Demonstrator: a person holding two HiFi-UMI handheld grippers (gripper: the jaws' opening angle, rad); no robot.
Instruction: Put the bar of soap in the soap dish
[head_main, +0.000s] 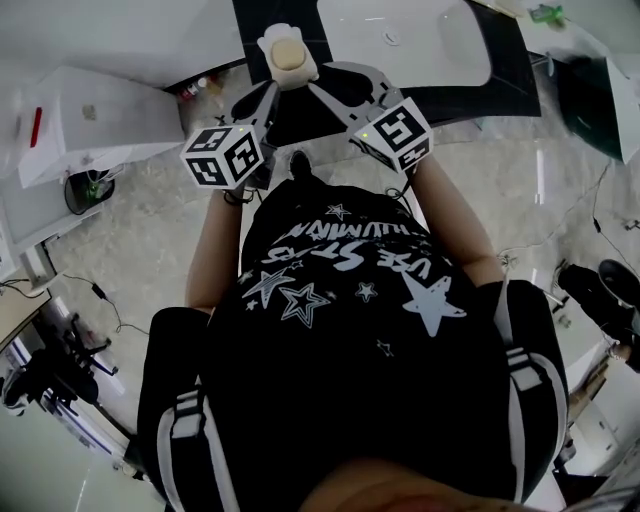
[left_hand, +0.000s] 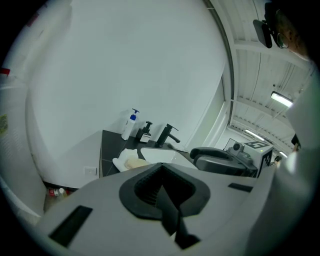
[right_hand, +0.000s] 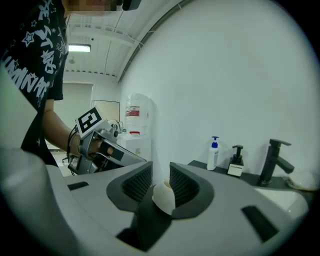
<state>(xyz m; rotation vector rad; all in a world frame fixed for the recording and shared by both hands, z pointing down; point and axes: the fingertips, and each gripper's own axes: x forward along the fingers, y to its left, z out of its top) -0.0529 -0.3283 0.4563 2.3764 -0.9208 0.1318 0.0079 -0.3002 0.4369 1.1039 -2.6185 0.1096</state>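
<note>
Desk (left_hand: 111, 145): dark top with a white sink (head_main: 410, 45) set in it. A person stands in front of it. Both grippers point forward and slightly down, and their tips converge on one spot left of the sink.

Left gripper (left_hand: 161, 194): pads together, nothing between them. It stops just short of the dish, on the dish's left side in the head view.

Right gripper (right_hand: 161, 172): narrowed partway, with a white rounded edge sitting between the pads. The pads seem to press on it. From its colour and place, I judge it to be the near rim of the dish (head_main: 283, 33), not the soap.

Dish: white, on the desk left of the sink, straight ahead of both grippers and between their tips. Right is nearer: it is on the rim, while left is only beside it.

Soap (head_main: 288, 53): a tan bar lying flat in the dish, so the placing looks already done. It sits just beyond the right gripper's tips, further into the dish than the pads reach. It looks near round from above, so I cannot tell its long axis.

Key relation: the soap lies forward of the clamped rim, so any move of the right gripper carries dish and soap together. Judgement: tilting the dish could slide the bar out, so it needs to stay level.
</note>
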